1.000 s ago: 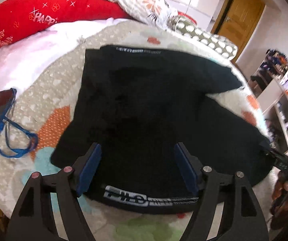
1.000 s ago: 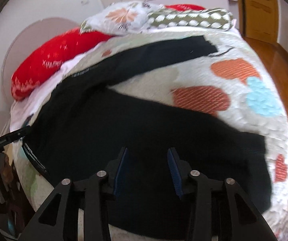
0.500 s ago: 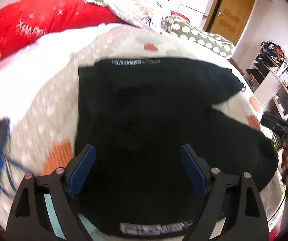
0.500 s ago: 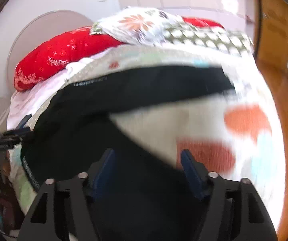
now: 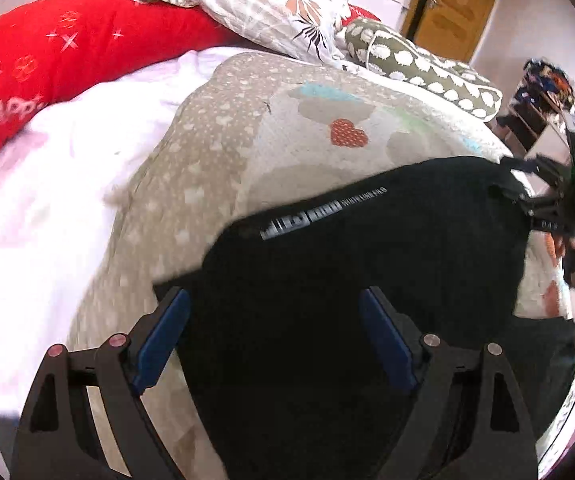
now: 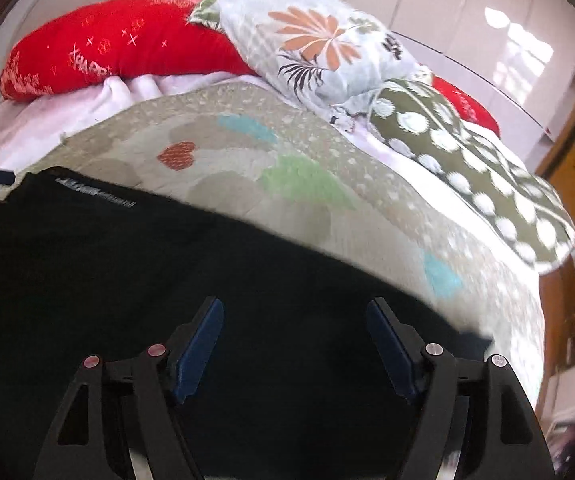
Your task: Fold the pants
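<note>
Pants [image 5: 327, 280] spread black on bed [image 5: 207, 168] below both jaws | left gripper [image 5: 275, 336] jaws wide, nothing gripped | right gripper [image 6: 293, 344] jaws just opened wider, nothing gripped.

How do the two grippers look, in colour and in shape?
Both look alike. The left gripper and the right gripper have black, angular fingers with triangular cut-outs, flat blue pads at the tips, and small round pivot screws, reddish on one finger and silver on the other.
</note>
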`<state>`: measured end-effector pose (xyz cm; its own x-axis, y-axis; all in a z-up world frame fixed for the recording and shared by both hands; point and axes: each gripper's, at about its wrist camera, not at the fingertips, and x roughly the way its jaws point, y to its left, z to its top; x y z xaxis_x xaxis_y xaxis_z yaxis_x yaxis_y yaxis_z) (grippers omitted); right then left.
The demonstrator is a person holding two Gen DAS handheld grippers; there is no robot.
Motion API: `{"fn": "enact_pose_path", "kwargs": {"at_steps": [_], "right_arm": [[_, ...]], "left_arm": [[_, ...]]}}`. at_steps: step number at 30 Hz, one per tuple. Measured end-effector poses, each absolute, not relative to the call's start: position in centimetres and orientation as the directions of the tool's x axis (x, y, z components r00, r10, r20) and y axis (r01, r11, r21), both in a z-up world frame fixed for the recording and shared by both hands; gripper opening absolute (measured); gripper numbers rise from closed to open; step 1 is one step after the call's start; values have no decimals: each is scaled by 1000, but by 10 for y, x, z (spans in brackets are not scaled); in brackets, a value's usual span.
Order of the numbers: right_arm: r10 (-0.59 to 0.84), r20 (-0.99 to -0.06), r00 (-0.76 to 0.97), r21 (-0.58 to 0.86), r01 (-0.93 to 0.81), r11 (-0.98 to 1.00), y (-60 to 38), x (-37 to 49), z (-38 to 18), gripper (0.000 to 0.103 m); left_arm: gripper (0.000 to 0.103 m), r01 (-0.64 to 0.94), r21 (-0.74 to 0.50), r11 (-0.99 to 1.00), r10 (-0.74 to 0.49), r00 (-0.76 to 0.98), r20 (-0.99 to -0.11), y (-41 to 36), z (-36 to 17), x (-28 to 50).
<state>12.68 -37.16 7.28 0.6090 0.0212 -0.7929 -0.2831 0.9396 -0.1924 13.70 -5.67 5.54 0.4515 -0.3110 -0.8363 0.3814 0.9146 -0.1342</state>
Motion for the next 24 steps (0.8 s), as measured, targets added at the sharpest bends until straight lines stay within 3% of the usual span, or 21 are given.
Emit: {"fn": "enact_pose_path", "kwargs": {"at_steps": [2,7,17,19,20,21,23,24], "right_arm": [[39,-799,601,-191,-315,930,-370,139,68,82],[67,-821,566,-201,-398,895,-368,166,54,82],[88,-861,501,-173,-452,875,-373,188,29,81],[93,-870,484,-161,-456,875,-369,188,27,63],[93,-863,496,-174,-465,868,-366,185,29,48],[85,-853,515,-203,-477,855,-362,180,30,22],[60,-841,537,-244,-477,844,-357,173,34,4],[49,-836,546,-261,-475,840,-355,168,36,4]], "left_arm": [[88,400,-137,906,-315,420,-851,-58,51,150],[88,451,-159,878,-337,347,-875,-66,37,178],[92,506,-18,862,-231,361,-903,-98,15,201],[88,509,-17,861,-234,365,-901,-101,14,200],[79,514,-23,857,-242,364,-899,-101,14,199],[74,521,-34,853,-255,359,-898,-102,16,197],[40,523,-26,852,-255,371,-893,-102,21,196],[28,525,-41,850,-269,366,-891,-101,24,193]]}}
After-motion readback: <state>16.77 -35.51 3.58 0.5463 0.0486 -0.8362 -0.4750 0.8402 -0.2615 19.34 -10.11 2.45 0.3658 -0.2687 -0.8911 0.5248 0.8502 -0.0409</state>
